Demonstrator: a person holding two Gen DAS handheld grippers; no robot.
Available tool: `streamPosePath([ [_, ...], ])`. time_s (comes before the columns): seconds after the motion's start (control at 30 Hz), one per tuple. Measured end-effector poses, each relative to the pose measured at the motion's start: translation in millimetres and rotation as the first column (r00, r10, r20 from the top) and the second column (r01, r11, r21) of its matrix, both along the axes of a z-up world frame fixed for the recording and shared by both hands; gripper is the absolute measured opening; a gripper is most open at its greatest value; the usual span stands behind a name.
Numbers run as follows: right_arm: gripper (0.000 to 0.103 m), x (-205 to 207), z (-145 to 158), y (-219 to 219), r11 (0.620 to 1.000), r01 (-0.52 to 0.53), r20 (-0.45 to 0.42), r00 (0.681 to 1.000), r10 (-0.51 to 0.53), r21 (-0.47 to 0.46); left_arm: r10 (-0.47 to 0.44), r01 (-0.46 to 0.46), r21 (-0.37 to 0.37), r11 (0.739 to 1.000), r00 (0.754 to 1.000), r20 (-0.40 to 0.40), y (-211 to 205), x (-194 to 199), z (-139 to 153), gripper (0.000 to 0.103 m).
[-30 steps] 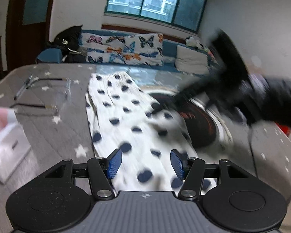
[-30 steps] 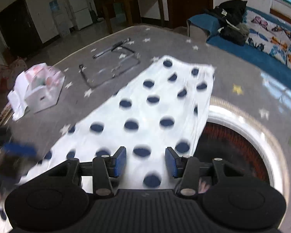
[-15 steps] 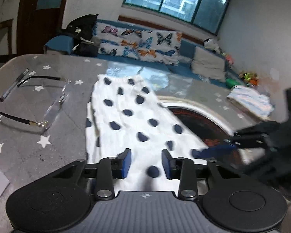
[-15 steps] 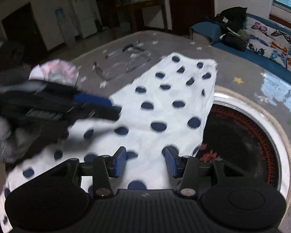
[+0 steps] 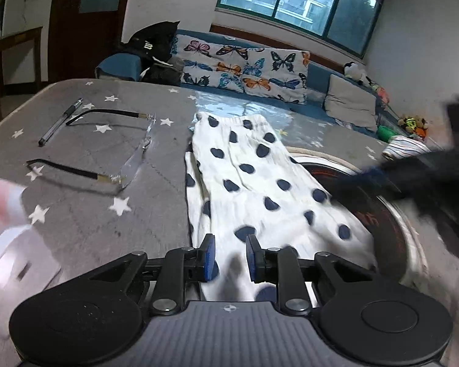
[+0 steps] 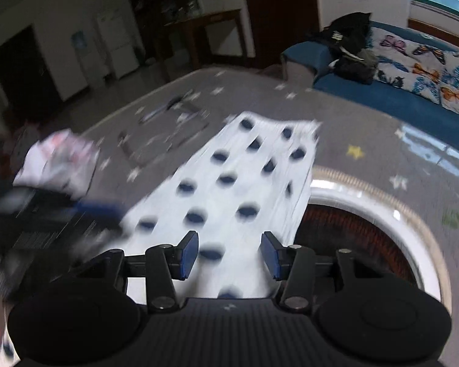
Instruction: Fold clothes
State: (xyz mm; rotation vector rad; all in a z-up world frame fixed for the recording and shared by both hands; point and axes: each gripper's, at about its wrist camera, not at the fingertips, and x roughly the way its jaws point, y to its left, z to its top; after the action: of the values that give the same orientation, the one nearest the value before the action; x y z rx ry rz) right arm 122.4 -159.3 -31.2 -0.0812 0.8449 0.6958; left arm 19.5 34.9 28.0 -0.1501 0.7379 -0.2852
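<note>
Left wrist view, left to right: white box point(image 5: 12, 263) is cut off at the frame edge and blurred. Next come the pen point(image 5: 59, 122) and the glasses point(image 5: 107, 150), lying open on the grey star-print table point(image 5: 85, 214), well apart from the cloth, with bare table between them.

Your left gripper point(image 5: 230, 257) sits over the near left corner of the polka-dot garment point(image 5: 254, 183). Its jaws have just been closing and now stand narrowly apart with cloth between the blue pads point(image 5: 210, 257). I can't tell if they press on it yet (no visible pinch).

The garment lies flat, running lengthwise away from you, far hem near the table's back edge. Its right edge overlaps the round inset burner point(image 5: 379, 214), which hides part of the rim. Farther right, your right gripper shows only as a dark smear, details unreadable.

Right wrist view is heavily motion-blurred. Your right gripper point(image 6: 229, 258) has its fingers clearly apart, above the garment's near end, gripping nothing. The left gripper at the left edge is a blur. Sofa point(image 6: 382, 98) is behind the table.
</note>
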Motion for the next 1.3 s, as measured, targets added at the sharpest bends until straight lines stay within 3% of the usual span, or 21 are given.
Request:
streamPosePath([
  [0.3,0.050,90,-15,18,0.994,0.110,0.002,0.994,-0.110,0.005,-0.139,0.138,-0.088,0.987,0.990,-0.010,-6,-84,18,0.026],
  [0.47,0.051,123,-31,23,0.989,0.143,-0.009,0.990,-0.143,0.031,-0.131,0.122,-0.135,0.983,0.990,-0.057,-6,-111,16,0.031],
  [0.8,0.051,135,-47,33,0.989,0.137,0.022,0.990,-0.138,0.047,-0.138,0.124,-0.136,0.983,0.985,-0.099,-12,-113,11,0.041],
  [0.9,0.038,135,-46,35,0.993,0.114,0.022,0.993,-0.115,0.041,-0.128,0.115,-0.129,0.985,0.987,-0.098,-11,-112,12,0.044],
  [0.93,0.038,136,-46,35,0.993,0.109,0.022,0.994,-0.110,0.040,-0.126,0.113,-0.128,0.985,0.987,-0.096,-11,-112,12,0.045],
  [1.0,0.040,137,-45,34,0.993,0.108,0.025,0.994,-0.109,0.038,-0.117,0.105,-0.122,0.987,0.989,-0.094,-10,-111,13,0.048],
  [1.07,0.050,137,-47,34,0.993,0.111,0.030,0.993,-0.112,0.041,-0.108,0.097,-0.116,0.988,0.990,-0.095,-10,-109,12,0.048],
  [1.17,0.052,137,-49,34,0.992,0.116,0.034,0.992,-0.118,0.056,-0.096,0.085,-0.109,0.990,0.991,-0.094,-10,-105,12,0.048],
  [1.2,0.046,137,-49,33,0.991,0.113,0.025,0.993,-0.115,0.066,-0.092,0.082,-0.107,0.991,0.991,-0.093,-10,-104,12,0.048],
  [1.23,0.031,137,-49,32,0.991,0.111,0.017,0.994,-0.112,0.076,-0.088,0.078,-0.105,0.991,0.992,-0.091,-10,-102,12,0.048],
  [1.3,0.018,136,-49,31,0.990,0.106,0.000,0.994,-0.106,0.097,-0.078,0.070,-0.099,0.993,0.993,-0.085,-10,-99,13,0.048],
])
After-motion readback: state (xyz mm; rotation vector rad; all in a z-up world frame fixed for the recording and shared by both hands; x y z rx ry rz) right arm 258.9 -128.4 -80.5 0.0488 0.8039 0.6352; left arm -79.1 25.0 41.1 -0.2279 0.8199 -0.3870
